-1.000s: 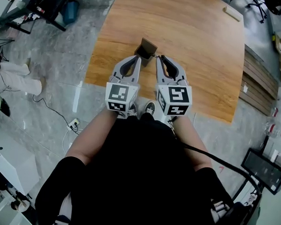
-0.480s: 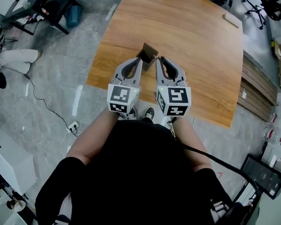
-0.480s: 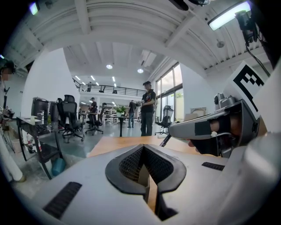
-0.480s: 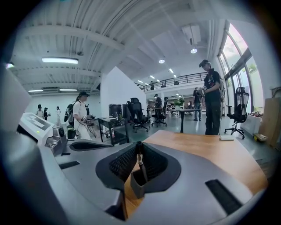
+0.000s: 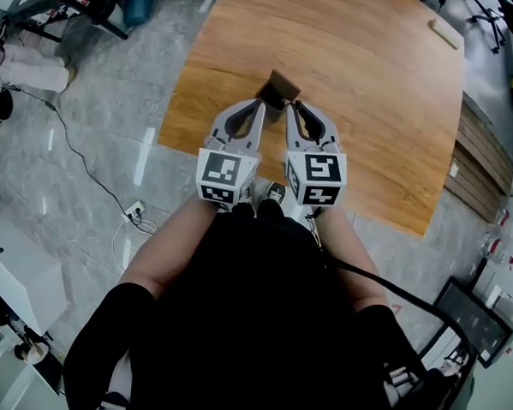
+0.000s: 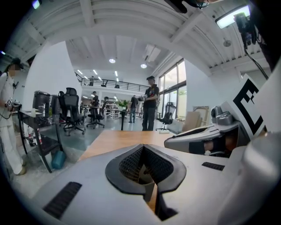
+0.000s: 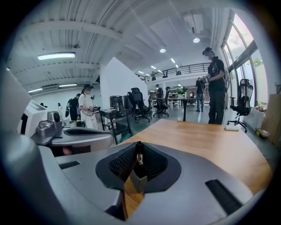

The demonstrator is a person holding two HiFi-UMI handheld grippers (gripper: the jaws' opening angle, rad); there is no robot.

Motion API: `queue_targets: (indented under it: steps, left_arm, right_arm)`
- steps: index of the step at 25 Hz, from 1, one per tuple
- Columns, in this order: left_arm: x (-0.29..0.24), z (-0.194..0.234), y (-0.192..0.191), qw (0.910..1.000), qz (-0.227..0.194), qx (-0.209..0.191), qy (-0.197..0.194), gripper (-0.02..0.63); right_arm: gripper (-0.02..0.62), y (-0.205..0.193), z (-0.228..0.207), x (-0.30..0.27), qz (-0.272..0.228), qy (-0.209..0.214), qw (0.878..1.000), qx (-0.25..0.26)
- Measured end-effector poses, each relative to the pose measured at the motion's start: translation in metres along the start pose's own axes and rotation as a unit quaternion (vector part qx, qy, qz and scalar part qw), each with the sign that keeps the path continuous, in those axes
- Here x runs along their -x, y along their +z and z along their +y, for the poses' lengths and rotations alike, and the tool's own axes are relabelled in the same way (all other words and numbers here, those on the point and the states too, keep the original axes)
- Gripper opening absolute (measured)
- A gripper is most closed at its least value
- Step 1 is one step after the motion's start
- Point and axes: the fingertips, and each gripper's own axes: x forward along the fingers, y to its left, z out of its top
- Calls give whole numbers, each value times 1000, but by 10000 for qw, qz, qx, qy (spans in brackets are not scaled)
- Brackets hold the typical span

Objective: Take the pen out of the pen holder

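A small brown pen holder (image 5: 280,87) stands on the wooden table (image 5: 366,68) near its front edge. Both grippers point at it side by side. My left gripper (image 5: 263,105) is shut, its tips at the holder's near left side; I cannot tell if it pinches the rim. The left gripper view shows the holder's wall (image 6: 148,176) between the jaws of the left gripper (image 6: 142,147). My right gripper (image 5: 291,106) is shut at the holder's near right side. In the right gripper view a thin pen (image 7: 139,157) rises from the holder (image 7: 139,181) into the closed tips of the right gripper (image 7: 138,144).
A pale flat block (image 5: 446,34) lies at the table's far right corner. Wooden panels (image 5: 481,169) lie on the floor to the right, and a cable (image 5: 79,160) runs across the floor on the left. People and office chairs (image 6: 70,112) stand beyond the table.
The head view has shifted a little, so table and holder sit slightly higher and further right. Both grippers stay at the holder with their jaws unchanged.
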Motion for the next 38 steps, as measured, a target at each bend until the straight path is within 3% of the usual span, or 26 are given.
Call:
queue_targets:
  steps: [19, 29, 38]
  left_arm:
    - [-46, 19, -57, 9985, 479, 266, 22, 0]
    - [-47, 13, -65, 9981, 549, 276, -1, 0]
    - [-37, 15, -62, 9983, 512, 273, 81, 0]
  right_arm:
    - [40, -88, -2, -58, 645, 139, 9978, -15]
    - [40, -98, -5, -66, 763, 108, 9970, -123]
    - [40, -83, 1, -58, 551, 142, 9983, -137]
